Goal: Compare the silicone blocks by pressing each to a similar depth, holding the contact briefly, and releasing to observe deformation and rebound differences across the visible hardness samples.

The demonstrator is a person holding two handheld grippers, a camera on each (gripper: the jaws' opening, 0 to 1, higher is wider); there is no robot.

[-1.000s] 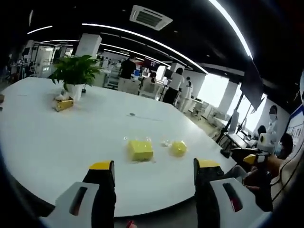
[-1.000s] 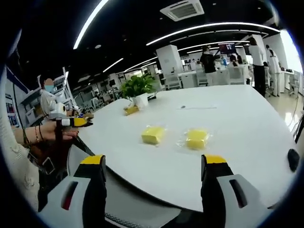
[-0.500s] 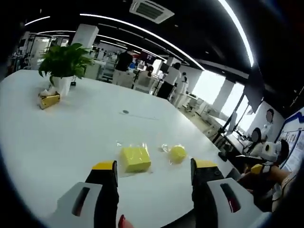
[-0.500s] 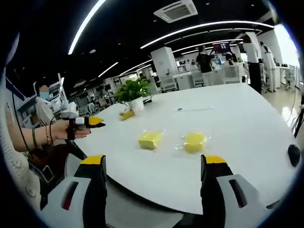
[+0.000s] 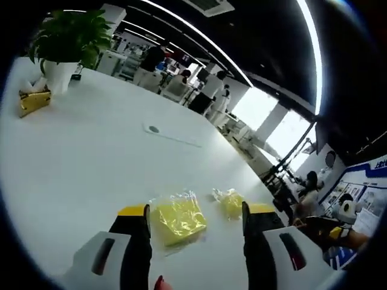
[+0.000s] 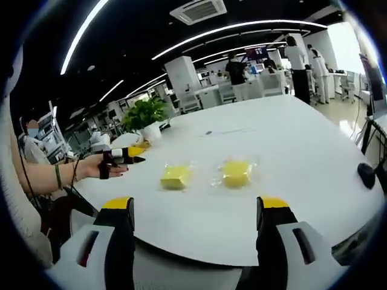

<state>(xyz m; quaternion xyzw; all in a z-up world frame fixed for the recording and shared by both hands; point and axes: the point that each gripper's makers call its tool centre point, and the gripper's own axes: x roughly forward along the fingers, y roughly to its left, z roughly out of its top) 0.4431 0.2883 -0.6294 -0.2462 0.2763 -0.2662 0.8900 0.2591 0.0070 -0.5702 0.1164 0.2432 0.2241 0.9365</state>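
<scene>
Two yellow silicone blocks in clear wrap lie on the white table (image 5: pixel 78 163). In the left gripper view the squarer block (image 5: pixel 177 219) sits low between the open jaws of my left gripper (image 5: pixel 195 211), and the rounder block (image 5: pixel 231 202) lies just beyond the right jaw. In the right gripper view the same blocks (image 6: pixel 175 176) (image 6: pixel 236 173) rest side by side well ahead of my open right gripper (image 6: pixel 195 205), which holds nothing. My left gripper (image 6: pixel 134 156), held in a hand, reaches in over the table edge to the left of the blocks.
A potted plant (image 5: pixel 63 39) and a small yellow box (image 5: pixel 33 99) stand at the far side of the table. A dark object (image 6: pixel 366 175) lies near the table's right edge. People and desks fill the room behind. The table edge (image 6: pixel 199 257) runs close to my right gripper.
My left gripper has advanced over the table, and the squarer block now lies between its jaws. The right gripper's view has shifted only a little. Both stay open.
</scene>
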